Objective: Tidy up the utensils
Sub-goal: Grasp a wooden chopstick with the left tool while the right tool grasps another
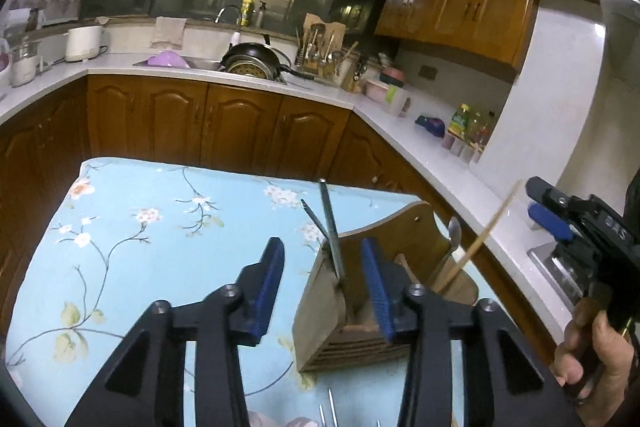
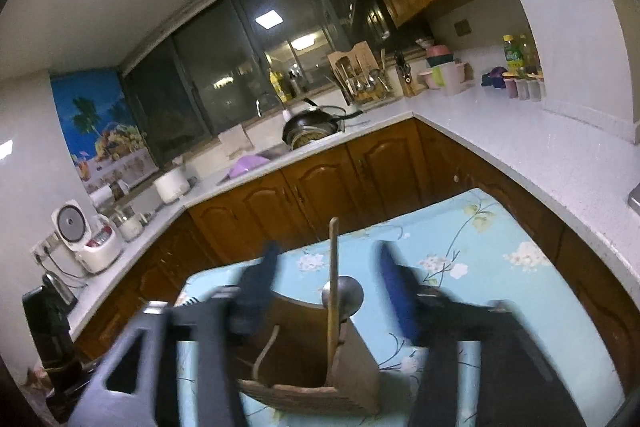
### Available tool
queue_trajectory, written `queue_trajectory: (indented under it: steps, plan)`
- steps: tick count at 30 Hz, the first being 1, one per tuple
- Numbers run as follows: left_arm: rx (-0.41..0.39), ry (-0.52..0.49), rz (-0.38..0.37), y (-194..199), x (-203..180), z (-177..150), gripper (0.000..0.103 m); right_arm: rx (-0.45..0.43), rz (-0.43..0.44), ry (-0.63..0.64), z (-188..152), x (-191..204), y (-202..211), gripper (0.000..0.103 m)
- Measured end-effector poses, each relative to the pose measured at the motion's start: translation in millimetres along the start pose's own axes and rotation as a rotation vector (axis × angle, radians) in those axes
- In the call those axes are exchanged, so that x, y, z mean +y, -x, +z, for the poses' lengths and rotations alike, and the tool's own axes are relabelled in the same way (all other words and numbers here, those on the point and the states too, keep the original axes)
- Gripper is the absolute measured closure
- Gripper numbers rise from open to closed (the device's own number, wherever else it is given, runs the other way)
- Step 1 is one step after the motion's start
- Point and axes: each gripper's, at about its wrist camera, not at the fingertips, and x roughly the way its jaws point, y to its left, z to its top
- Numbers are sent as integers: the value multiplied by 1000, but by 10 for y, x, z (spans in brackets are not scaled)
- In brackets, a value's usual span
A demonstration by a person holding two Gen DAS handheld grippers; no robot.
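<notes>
**Both jaws spread wide above wooden utensil holder**

Spread jaws mark both tools: the left gripper (image 1: 324, 291) hangs above the table with its blue-padded fingers (image 1: 270, 291) well apart and nothing between them, and the right gripper (image 2: 332, 291), blurred in its own view, likewise shows its fingers wide apart and pinching nothing. In the left wrist view the right gripper (image 1: 546, 205) appears at the far right edge, held by the person's hand (image 1: 600, 351).

A wooden utensil holder (image 1: 340, 323) stands on a table covered with a light blue floral cloth (image 1: 140, 247), near the cloth's right side and below both tools. Dark metal utensils (image 1: 330, 231) rise from one compartment on the left; which utensils they are cannot be told. A metal spoon (image 1: 452, 243) and a wooden chopstick (image 1: 488, 231) lean out of a compartment on the right. From the right wrist view, the same holder (image 2: 320, 367) sits between the fingers, with the wooden stick (image 2: 333, 287) upright and the spoon's bowl (image 2: 348, 293) just behind it.

Behind the table, a white countertop (image 1: 400, 119) runs over brown cabinets, with a black pan (image 1: 256, 61) at the sink.
</notes>
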Motion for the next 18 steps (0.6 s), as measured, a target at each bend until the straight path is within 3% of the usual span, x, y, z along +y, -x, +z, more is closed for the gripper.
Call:
queue_trajectory:
  steps: [2,6,10,18]
  plan:
    - [-3,8,3,96,23,-3,56,-9,1,-1,-27,-2,99,36]
    - [-21,20,25,331,61,-117,34,1,10,-16,-94,-38,268,31]
    - [-21,13,39,556,54,-306,33,0,9,-30,-272,-82,487,23]
    - [49,45,63,996,212,-744,29,86,-37,4,-805,-109,783,23]
